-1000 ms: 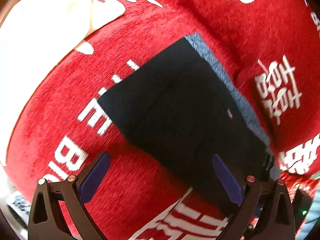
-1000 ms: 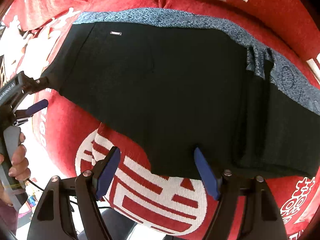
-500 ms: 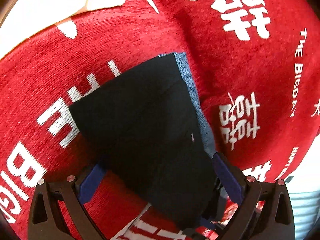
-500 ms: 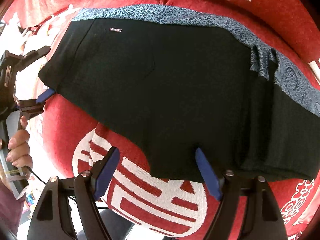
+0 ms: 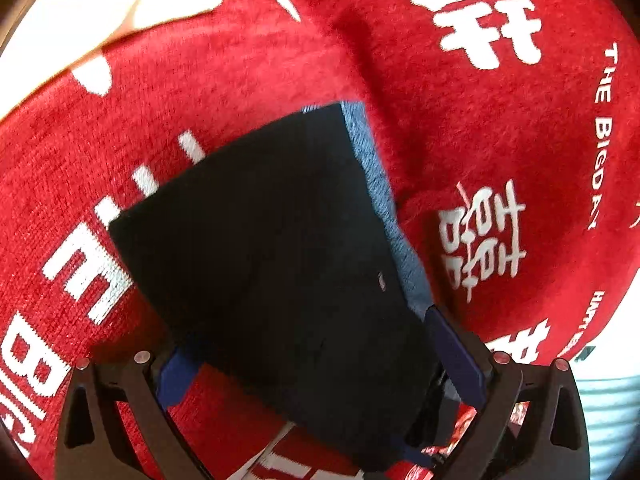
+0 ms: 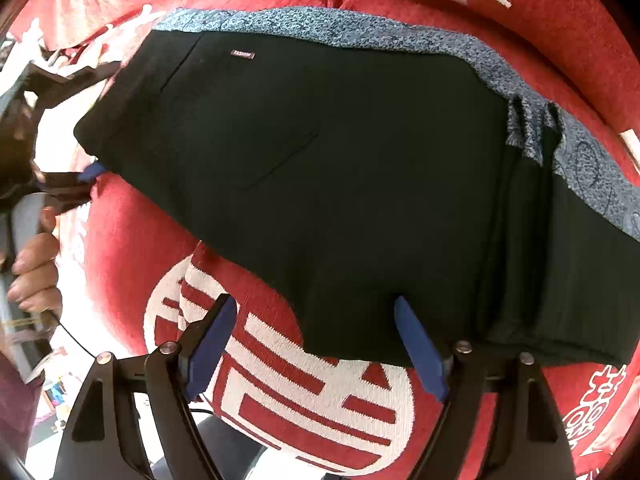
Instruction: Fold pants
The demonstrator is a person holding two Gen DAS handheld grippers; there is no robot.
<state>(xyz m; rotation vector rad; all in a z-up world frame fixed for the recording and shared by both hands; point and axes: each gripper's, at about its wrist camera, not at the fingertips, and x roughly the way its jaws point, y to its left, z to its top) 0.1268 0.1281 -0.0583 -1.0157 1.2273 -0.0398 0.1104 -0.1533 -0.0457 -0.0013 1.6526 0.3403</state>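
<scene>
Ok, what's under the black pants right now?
The black pants lie on the red blanket with white lettering; a blue-grey patterned layer peeks out along their far edge. Anything else beneath is covered.

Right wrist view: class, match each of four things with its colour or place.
Things:
1. pants
2. blanket
3. brand tag
4. patterned strip

Colour or place:
A. red with white signs
B. blue-grey, along the pants' far edge
C. black
D. small, near the far left corner of the pants

Pairs: 1-C, 2-A, 3-D, 4-B
</scene>
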